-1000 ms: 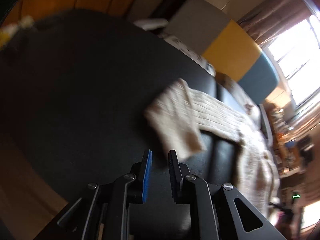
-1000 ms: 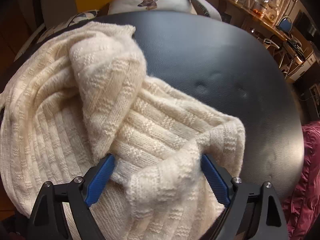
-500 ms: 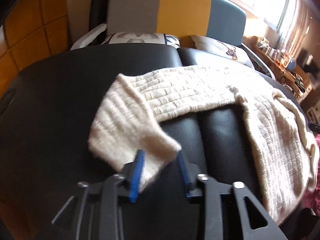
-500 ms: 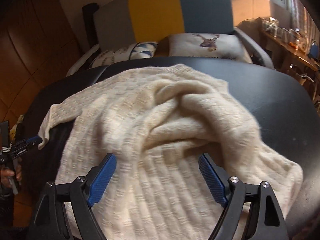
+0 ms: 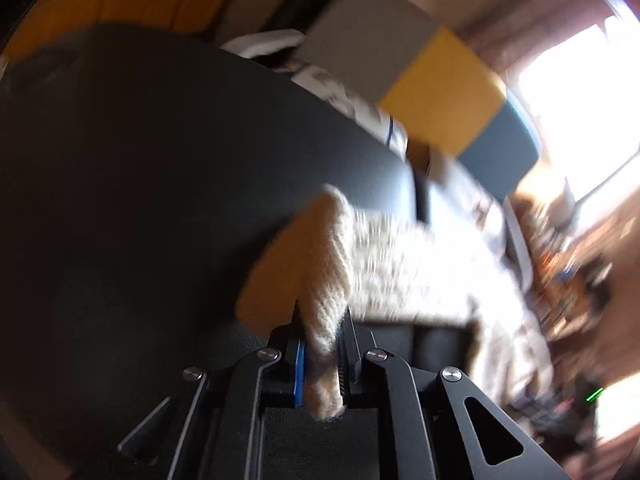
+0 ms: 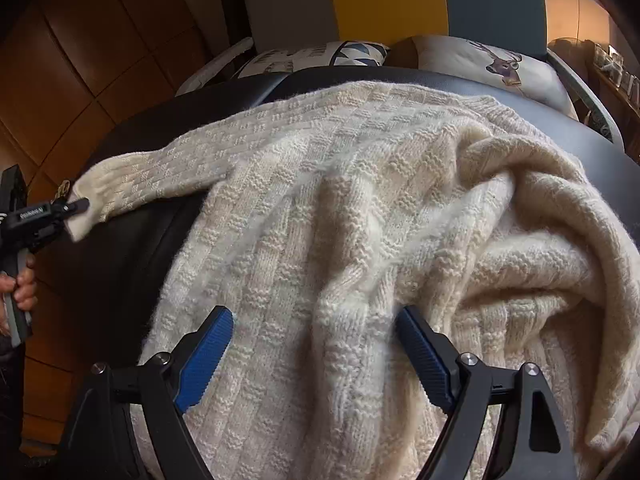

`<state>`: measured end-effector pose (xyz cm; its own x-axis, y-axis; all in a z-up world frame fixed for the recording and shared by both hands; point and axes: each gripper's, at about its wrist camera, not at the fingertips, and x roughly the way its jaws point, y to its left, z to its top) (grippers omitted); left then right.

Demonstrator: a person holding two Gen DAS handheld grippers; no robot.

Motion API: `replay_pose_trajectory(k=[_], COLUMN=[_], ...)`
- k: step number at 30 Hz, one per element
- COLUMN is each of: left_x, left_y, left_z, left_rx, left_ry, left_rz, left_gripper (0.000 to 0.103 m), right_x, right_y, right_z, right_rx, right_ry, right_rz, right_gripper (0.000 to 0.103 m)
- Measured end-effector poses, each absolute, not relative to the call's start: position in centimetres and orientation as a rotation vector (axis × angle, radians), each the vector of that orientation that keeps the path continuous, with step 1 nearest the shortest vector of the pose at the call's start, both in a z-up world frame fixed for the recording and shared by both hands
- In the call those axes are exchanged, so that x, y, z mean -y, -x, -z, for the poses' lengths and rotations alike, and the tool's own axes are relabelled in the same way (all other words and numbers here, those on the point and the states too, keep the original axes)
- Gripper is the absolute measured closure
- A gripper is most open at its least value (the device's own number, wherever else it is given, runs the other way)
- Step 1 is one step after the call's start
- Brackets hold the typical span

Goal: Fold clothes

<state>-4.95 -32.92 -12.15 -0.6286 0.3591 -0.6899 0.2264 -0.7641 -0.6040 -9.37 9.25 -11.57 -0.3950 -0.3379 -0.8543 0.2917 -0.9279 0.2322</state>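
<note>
Black leather padding (image 5: pixel 140 184) fills most of my left wrist view, with a grey, yellow and blue chair back (image 5: pixel 436 92) behind it and a bright window to the right. Everything here is smeared by motion. My left gripper (image 5: pixel 320 360) has its fingers drawn in tight on the cuff of the cream sweater's sleeve (image 5: pixel 324 292); a tuft of knit pokes out below the pads. Half a second ago those fingers were only straddling the cuff with a gap on each side, so the pinch is new. The blur and tilt suggest I am already swinging the sleeve.

From the right wrist view the same padded surface (image 6: pixel 120 248) carries the cream sweater (image 6: pixel 340 220), spread across it and bunched into deep folds on the right side. Beyond sit two cushions, one with a deer print (image 6: pixel 500 66), and wood panelling (image 6: pixel 100 60) on the left. My right gripper (image 6: pixel 312 340) stands wide open, both blue pads resting over the sweater's body with nothing clamped. At the far left I see the left gripper (image 6: pixel 78 205) nipping the sleeve end, the sleeve (image 6: pixel 160 176) stretched out sideways from the body, and a hand (image 6: pixel 20 288) on its handle.

With the cuff secured, I judge the sleeve fold can start: carry it across onto the body. The bunching on the right will need smoothing first, or the fold will come out lumpy.
</note>
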Motion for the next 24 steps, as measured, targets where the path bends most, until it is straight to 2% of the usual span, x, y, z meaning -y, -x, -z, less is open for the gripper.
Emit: replay_pose_trajectory(k=[2, 4, 7, 12, 14, 19, 24], left_x=[36.7, 39.3, 41.1, 42.2, 42.5, 41.5, 36.3], left_y=[5.0, 5.7, 7.9, 11.4, 11.3, 8.1, 6.0], left_z=[12.0, 12.5, 14.3, 16.1, 15.0, 9.8, 8.2], left_rx=[1.213, 1.254, 1.221, 1.175, 1.19, 1.026, 1.147], left_ry=[1.269, 1.301, 1.457, 1.713, 1.69, 1.606, 1.382], left_rz=[-2.549, -2.576, -2.603, -2.617, -2.672, -3.149, -3.001], left_gripper=[0.091, 0.091, 0.09, 0.079, 0.074, 0.066, 0.06], right_x=[-9.1, -8.9, -8.6, -8.5, -8.7, -9.0, -10.0], right_y=[9.4, 9.2, 9.1, 9.3, 9.4, 9.6, 9.7], right_z=[12.0, 12.3, 12.7, 13.4, 13.6, 13.9, 13.2], right_rx=[0.046, 0.019, -0.028, -0.072, -0.076, -0.064, 0.043], right_ry=[-1.466, -1.474, -1.478, -1.492, -1.492, -1.47, -1.429], right_rz=[2.347, 2.344, 2.337, 2.327, 2.32, 2.312, 2.26], right_gripper=[0.017, 0.017, 0.013, 0.007, 0.005, 0.0, 0.0])
